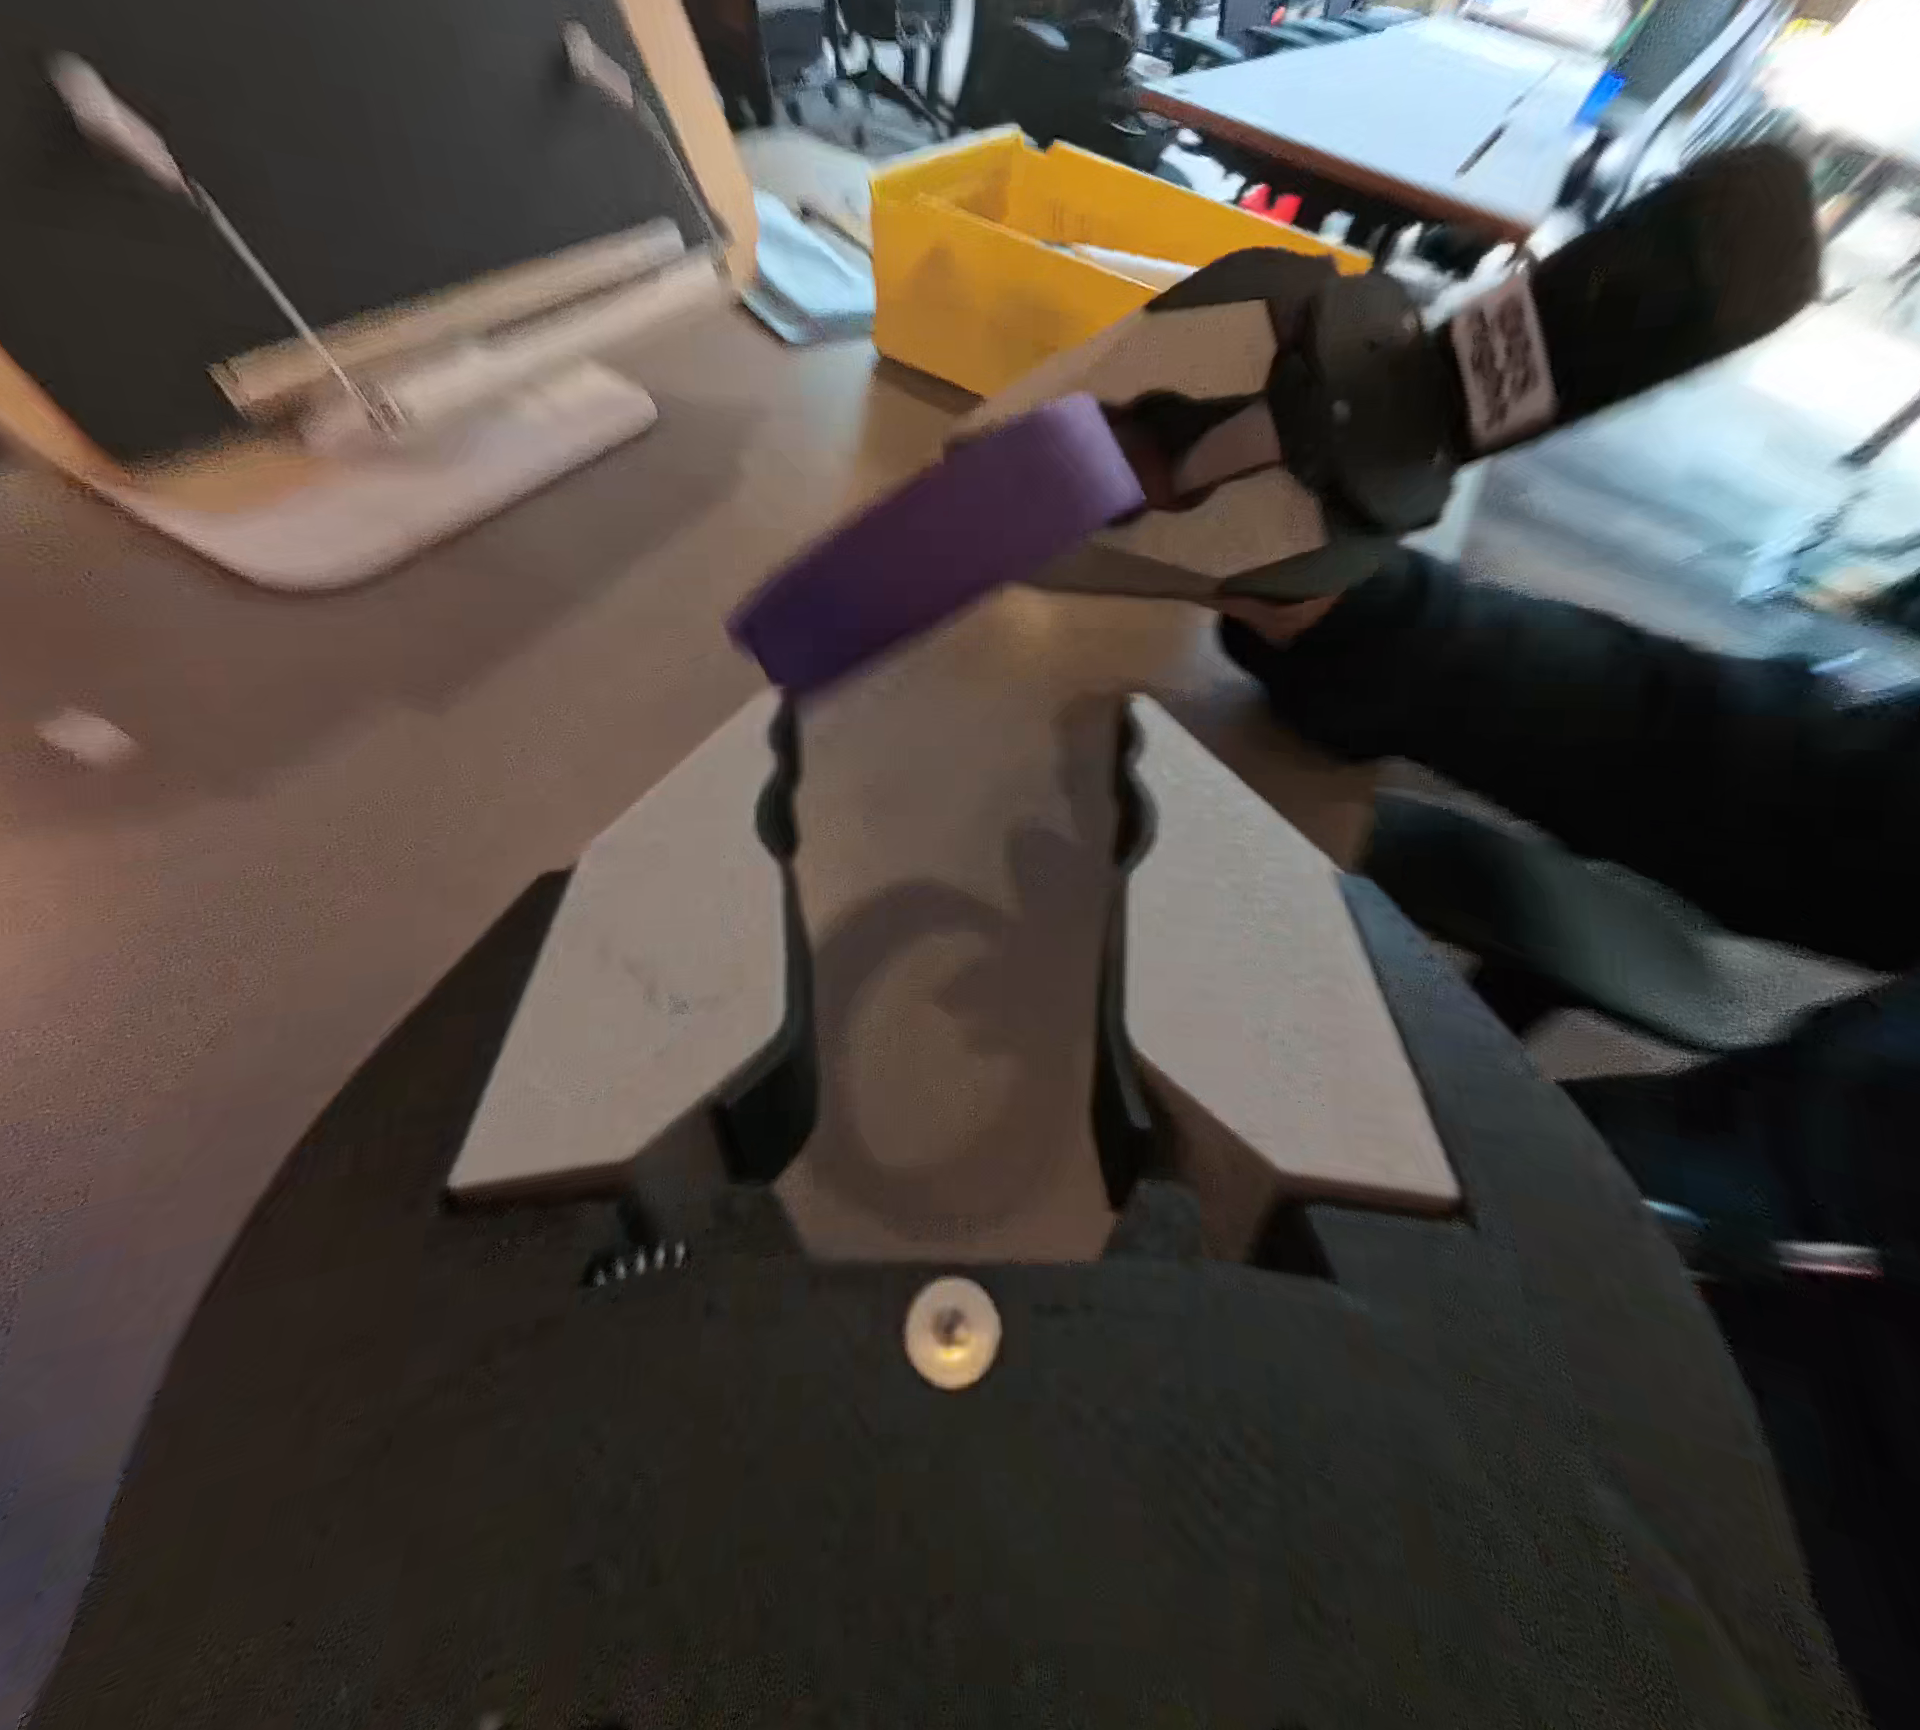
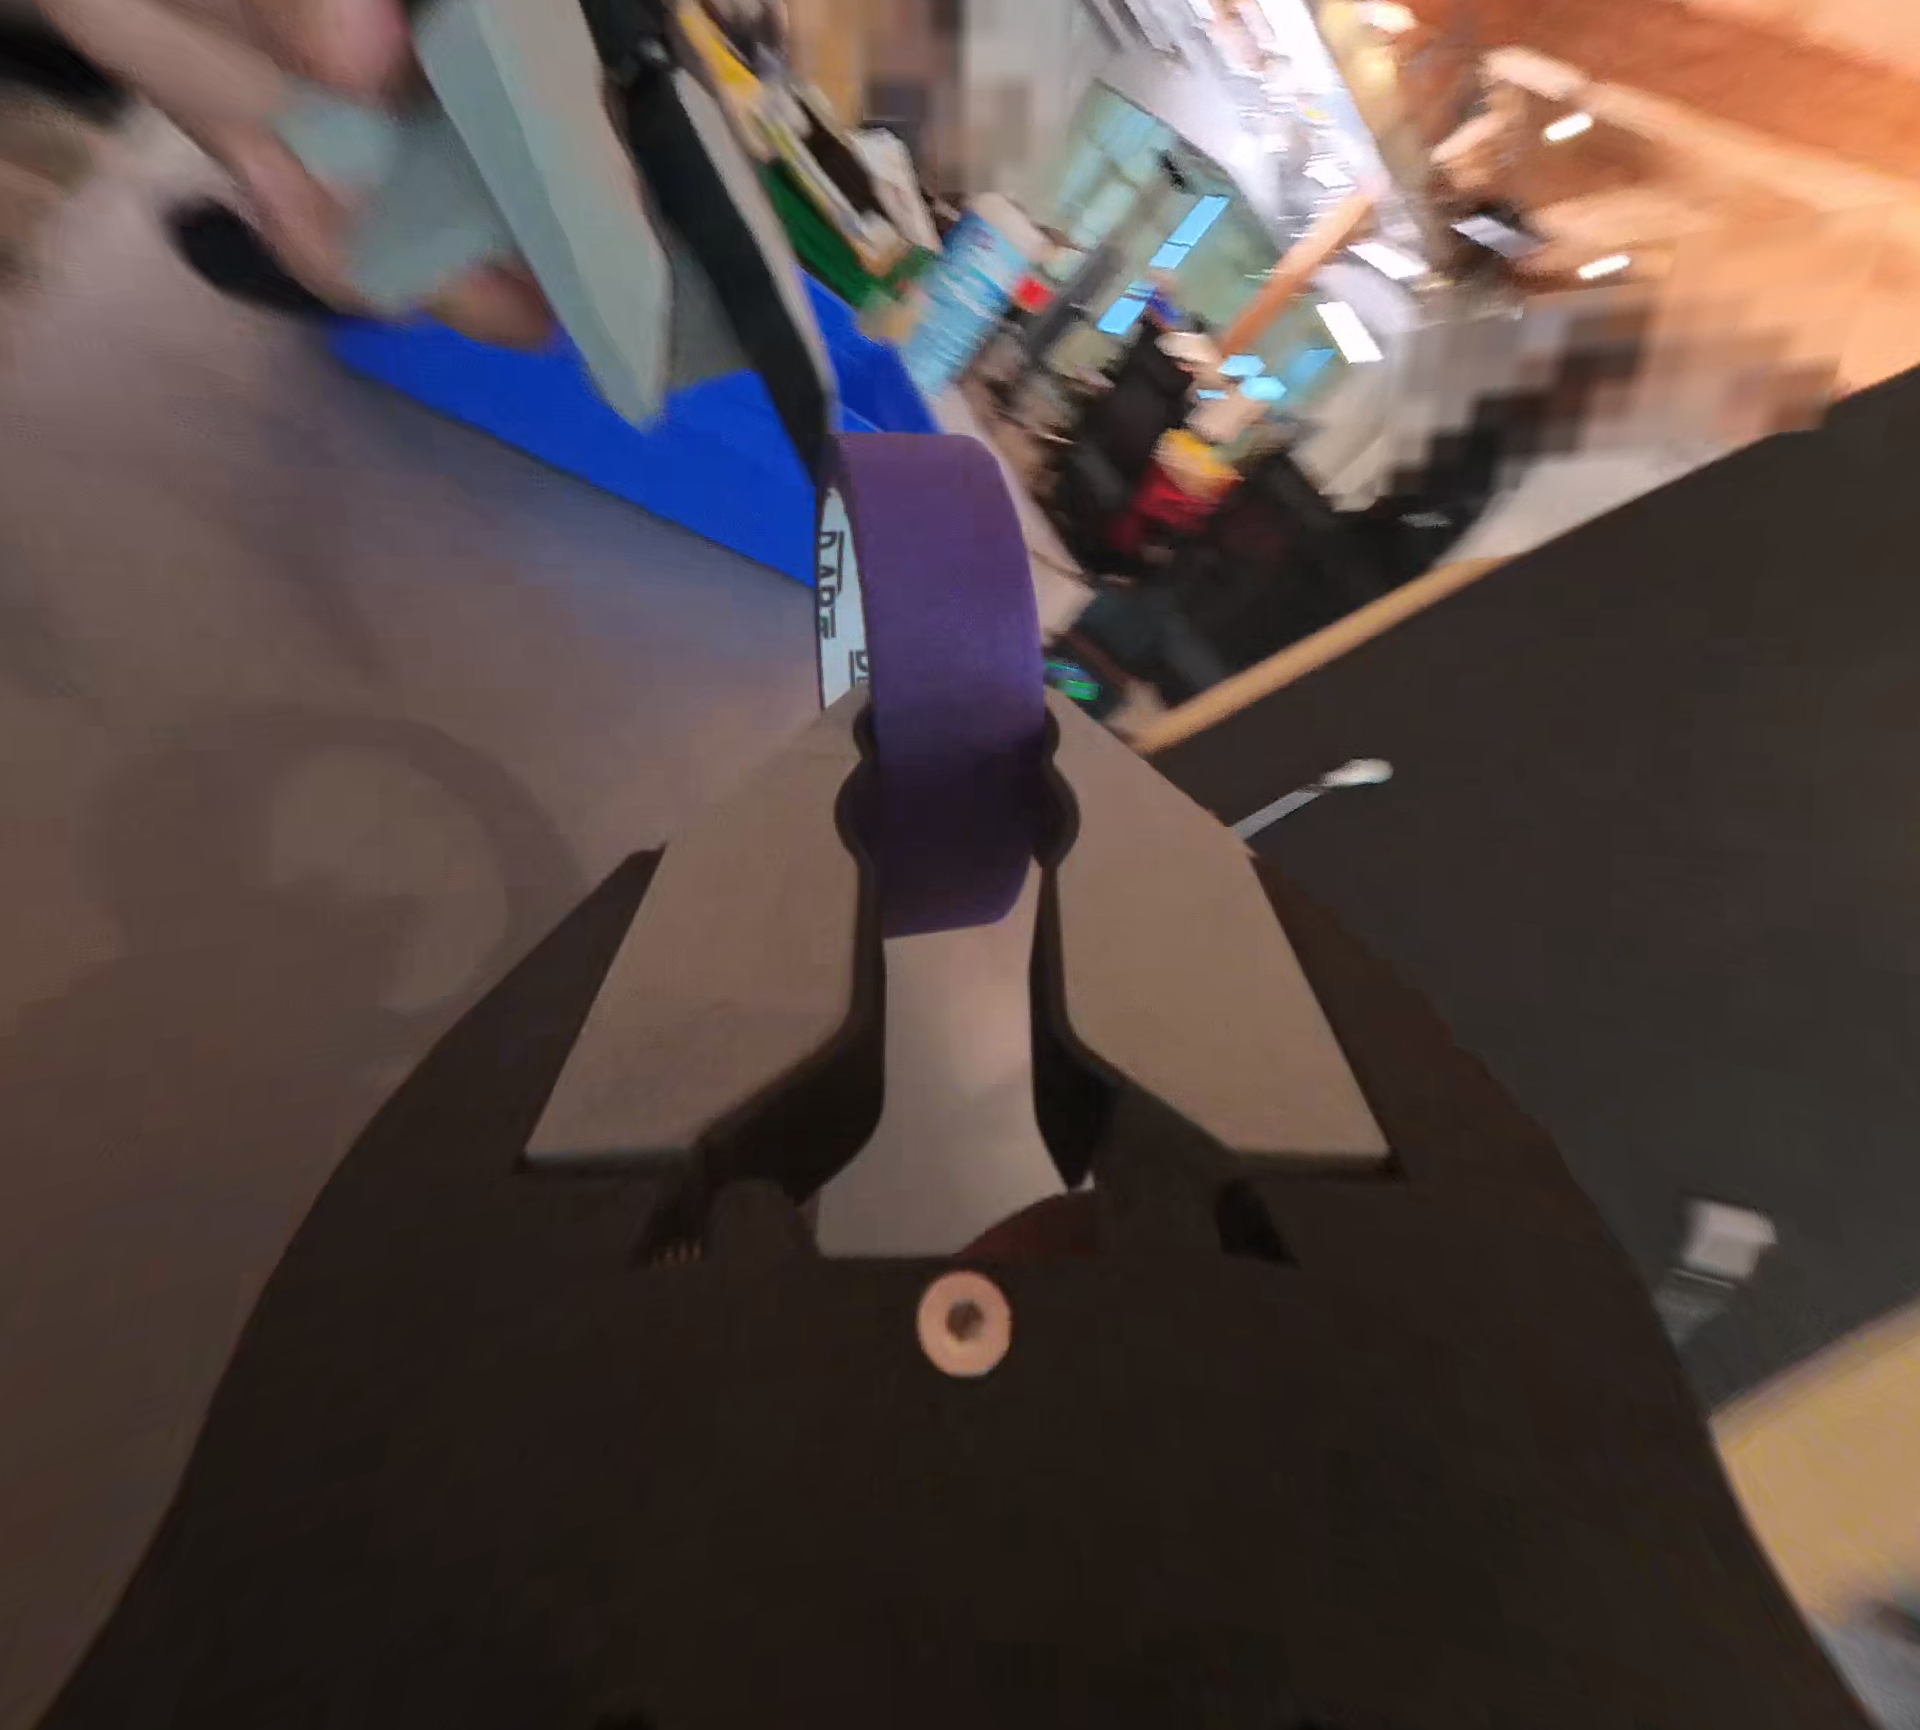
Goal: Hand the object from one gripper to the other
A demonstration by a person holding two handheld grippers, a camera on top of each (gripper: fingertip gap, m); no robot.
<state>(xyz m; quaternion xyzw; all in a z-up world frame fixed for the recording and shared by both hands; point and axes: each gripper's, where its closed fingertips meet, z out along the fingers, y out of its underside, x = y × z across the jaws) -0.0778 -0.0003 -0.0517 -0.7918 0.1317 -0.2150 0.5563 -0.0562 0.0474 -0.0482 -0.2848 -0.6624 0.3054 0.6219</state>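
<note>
Brown worktop (image 1: 364, 745) in a blurred office, yellow bin (image 1: 997, 267) behind.
Right hand-held gripper (image 2: 951, 797) clamps a purple tape roll (image 2: 951, 641); left hand-held gripper (image 1: 951, 745) gapes empty, one fingertip (image 1: 781, 745) just under the roll's free end.

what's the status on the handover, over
Right gripper shut on purple tape roll, held off the table. Left gripper open, empty, fingertips just under the roll's far end. Nothing between them; yellow bin behind, clear.
</note>
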